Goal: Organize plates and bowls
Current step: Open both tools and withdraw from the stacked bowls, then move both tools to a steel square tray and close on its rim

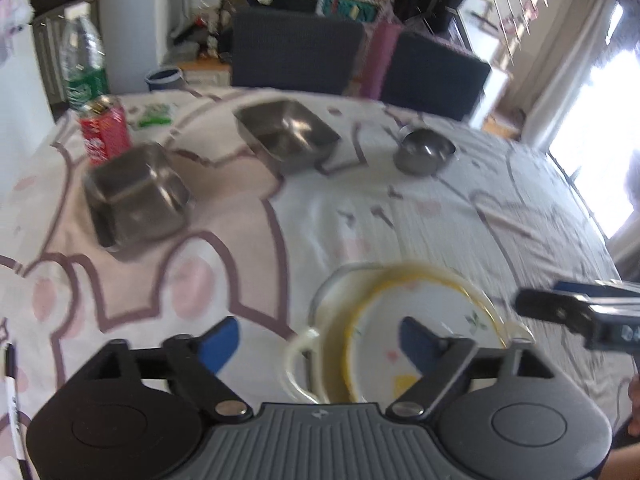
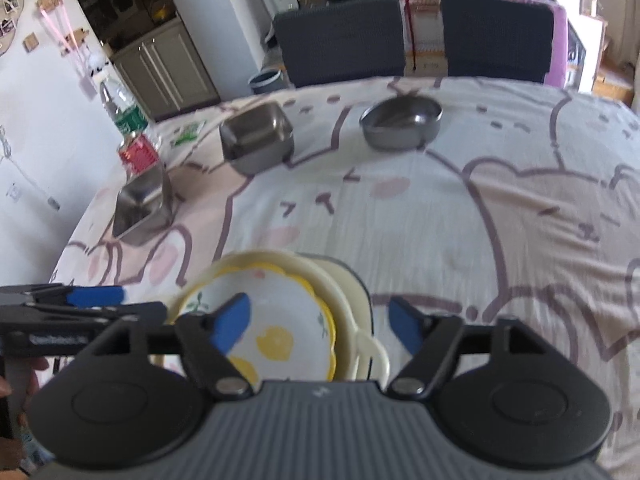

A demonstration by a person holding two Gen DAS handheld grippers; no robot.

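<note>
A white plate with a yellow rim (image 1: pixel 424 312) (image 2: pixel 276 316) sits stacked in a cream two-handled dish (image 1: pixel 304 364) (image 2: pixel 344 280) at the near edge of the table. Two square steel bowls (image 1: pixel 136 196) (image 1: pixel 286 132) (image 2: pixel 144 204) (image 2: pixel 256 136) and a round steel bowl (image 1: pixel 424 152) (image 2: pixel 402 120) stand farther back. My left gripper (image 1: pixel 320 344) is open and empty, hovering over the stack's left side; it also shows in the right wrist view (image 2: pixel 96 300). My right gripper (image 2: pixel 320 324) is open and empty above the stack; it shows at the right of the left wrist view (image 1: pixel 580 312).
A red can (image 1: pixel 105 128) (image 2: pixel 138 154) and a clear bottle with a green label (image 1: pixel 84 68) (image 2: pixel 122 112) stand at the far left. Two dark chairs (image 1: pixel 296 52) (image 2: pixel 340 36) stand behind the table. The cartoon tablecloth (image 2: pixel 500 220) covers the table.
</note>
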